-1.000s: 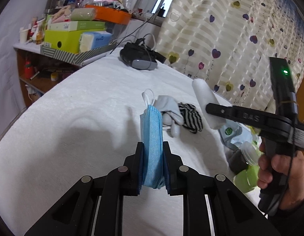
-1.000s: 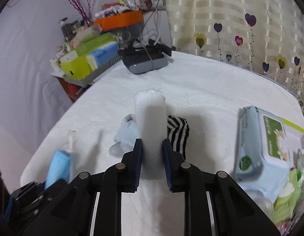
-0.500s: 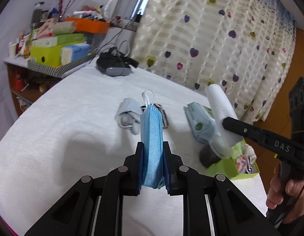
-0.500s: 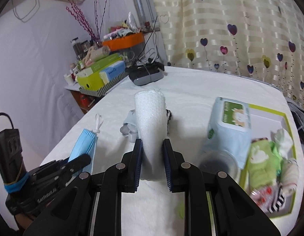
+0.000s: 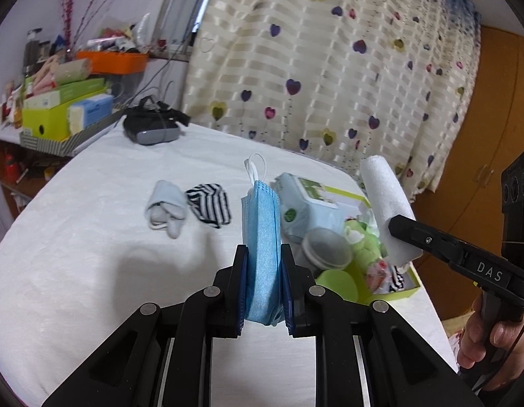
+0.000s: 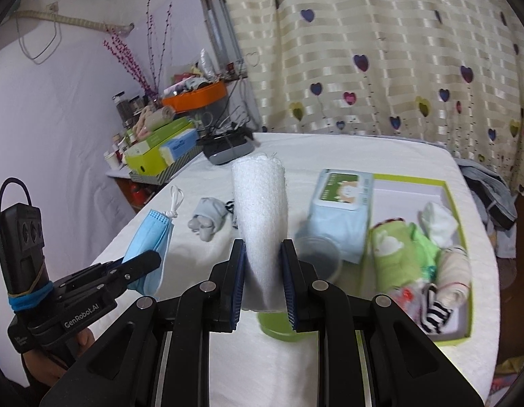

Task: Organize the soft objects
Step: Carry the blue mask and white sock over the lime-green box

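Observation:
My left gripper (image 5: 262, 257) is shut on a folded blue face mask (image 5: 261, 224) that stands upright above the white table, its white ear loop on top. My right gripper (image 6: 262, 257) is shut on a rolled white towel (image 6: 260, 210), held upright. In the right wrist view the mask (image 6: 150, 237) hangs at the left in the other gripper. The towel (image 5: 385, 203) shows at the right of the left wrist view, over a green-rimmed box (image 6: 463, 337). A pale blue sock (image 5: 165, 208) and a striped sock (image 5: 209, 205) lie side by side on the table.
The box holds green clothing (image 6: 402, 254), white cloth and striped socks. A wipes pack (image 6: 341, 210), a grey-lidded jar (image 5: 326, 249) and a green cup (image 6: 279, 325) sit at its left edge. A black headset (image 5: 152, 127), stacked boxes (image 5: 63, 112) and a heart-patterned curtain stand behind.
Both grippers have travelled right across the table and risen a little, each keeping its load. The socks have slid left in view and the green-rimmed box has come into sight.

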